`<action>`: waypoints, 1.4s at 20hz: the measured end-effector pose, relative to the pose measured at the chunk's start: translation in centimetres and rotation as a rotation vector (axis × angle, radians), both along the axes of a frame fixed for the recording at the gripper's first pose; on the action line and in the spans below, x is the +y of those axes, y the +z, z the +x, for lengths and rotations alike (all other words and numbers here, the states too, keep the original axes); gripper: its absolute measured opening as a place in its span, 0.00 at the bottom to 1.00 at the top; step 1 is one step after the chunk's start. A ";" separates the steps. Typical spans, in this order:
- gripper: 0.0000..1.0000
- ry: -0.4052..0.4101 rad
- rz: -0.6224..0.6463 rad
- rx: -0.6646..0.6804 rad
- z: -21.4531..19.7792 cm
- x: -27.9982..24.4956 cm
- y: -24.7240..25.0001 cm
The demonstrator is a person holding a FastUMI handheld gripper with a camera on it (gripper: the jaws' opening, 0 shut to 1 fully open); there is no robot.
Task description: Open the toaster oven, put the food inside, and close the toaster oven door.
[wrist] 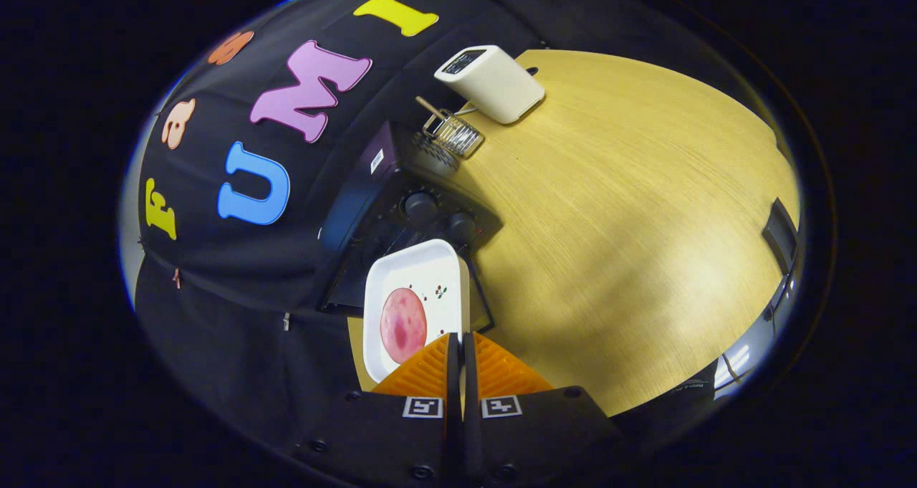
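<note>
A white toaster (491, 83) and a wire rack (453, 134) stood beyond the black toaster oven (401, 216) on the tabletop (630, 216). The fingers (458, 359) pinched the rim of a white plate (415, 302) carrying a pink slice of food (402, 324), just before the oven.

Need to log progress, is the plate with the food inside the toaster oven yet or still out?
Out. The gripper is shut on the white plate's rim, holding it and the food before the toaster oven.

the gripper (458, 345) pinches the white plate (415, 287), which blocks the black toaster oven (401, 216) front. open wooden table (630, 244) lies right; a white toaster (494, 83) and wire rack (453, 134) stand far.
</note>
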State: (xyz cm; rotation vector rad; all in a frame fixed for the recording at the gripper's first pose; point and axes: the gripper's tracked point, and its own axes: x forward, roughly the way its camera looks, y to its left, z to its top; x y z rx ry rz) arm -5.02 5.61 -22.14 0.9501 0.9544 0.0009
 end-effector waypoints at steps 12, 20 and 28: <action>0.05 -0.009 -0.057 -0.022 7.5 8.7 -3.0; 0.05 -0.252 -0.004 -0.042 14.0 10.4 -4.9; 0.05 -0.467 0.013 -0.040 17.8 9.8 -6.4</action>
